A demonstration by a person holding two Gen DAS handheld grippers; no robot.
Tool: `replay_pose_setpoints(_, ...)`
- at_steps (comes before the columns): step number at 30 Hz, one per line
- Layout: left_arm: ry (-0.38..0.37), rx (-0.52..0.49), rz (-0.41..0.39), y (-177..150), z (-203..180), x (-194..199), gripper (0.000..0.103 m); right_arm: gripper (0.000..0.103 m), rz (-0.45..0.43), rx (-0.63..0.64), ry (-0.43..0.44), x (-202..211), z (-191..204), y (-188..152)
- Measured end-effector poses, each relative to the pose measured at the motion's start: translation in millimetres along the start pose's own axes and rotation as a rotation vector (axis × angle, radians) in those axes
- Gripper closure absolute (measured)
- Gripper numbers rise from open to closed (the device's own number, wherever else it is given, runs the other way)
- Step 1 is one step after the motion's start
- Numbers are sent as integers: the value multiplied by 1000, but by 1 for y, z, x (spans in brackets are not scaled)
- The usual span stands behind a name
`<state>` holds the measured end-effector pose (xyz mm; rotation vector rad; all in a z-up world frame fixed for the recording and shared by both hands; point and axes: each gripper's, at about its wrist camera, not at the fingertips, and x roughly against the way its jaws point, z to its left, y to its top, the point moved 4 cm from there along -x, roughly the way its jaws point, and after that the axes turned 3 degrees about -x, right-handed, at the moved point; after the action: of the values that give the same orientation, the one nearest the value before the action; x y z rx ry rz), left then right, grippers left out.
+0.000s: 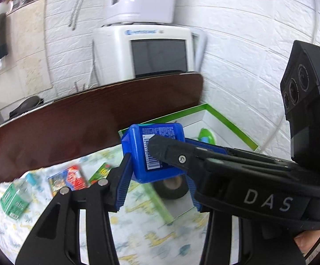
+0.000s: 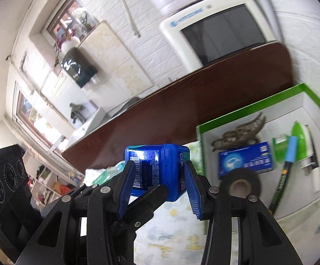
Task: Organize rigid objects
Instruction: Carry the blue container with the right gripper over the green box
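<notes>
I count 1 blue container (image 2: 157,167), w/ 2 grippers on it: my left gripper (image 1: 157,174) & right gripper (image 2: 160,176). 1 green-rimmed tray (image 2: 257,103) w/ approx. 6 items: 1 black tape roll (image 2: 239,182), 1 blue box (image 2: 246,160), 1 brown dino toy (image 2: 239,132), 1 blue marker (image 2: 292,149), 1 white tube (image 2: 313,165), 1 green pack (image 2: 299,137). On the cloth (image 1: 138,231) I see 3 small packs: 1 green-white box (image 1: 14,198), 1 red-blue pack (image 1: 69,180), 1 green pack (image 1: 101,172). 1 monitor (image 1: 157,53).

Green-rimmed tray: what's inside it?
In the green-rimmed tray: a black tape roll, a blue carton, a brown toy figure, green items, a blue-capped stick and a white tube. The near corner is hidden by the right gripper, which holds the blue box.
</notes>
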<state>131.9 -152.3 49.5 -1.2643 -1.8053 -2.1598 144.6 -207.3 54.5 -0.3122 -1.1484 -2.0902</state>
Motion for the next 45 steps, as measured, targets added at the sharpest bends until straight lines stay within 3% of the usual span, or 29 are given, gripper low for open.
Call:
replay_pose_setpoints(15, -102, -144, 12, 64, -80, -73, 58, 56, -155, -57, -117, 51, -92, 60)
replay_pose_setpoints(22, -126, -149, 66, 67, -81, -123, 57, 54, -159, -74, -204, 33, -126, 74)
replay_pose_setpoints(28, -138, -131, 100, 69, -71, -155, 57, 54, -131, -106, -224, 7, -151, 79)
replay_pose_setpoints(35, -165, -125, 130, 71, -70, -184, 58, 54, -117, -110, -265, -11, -164, 86)
replay_pose_setpoints(45, -251, -115, 172, 69, -77, -209, 58, 53, -165, -104, -387, -11, -179, 87)
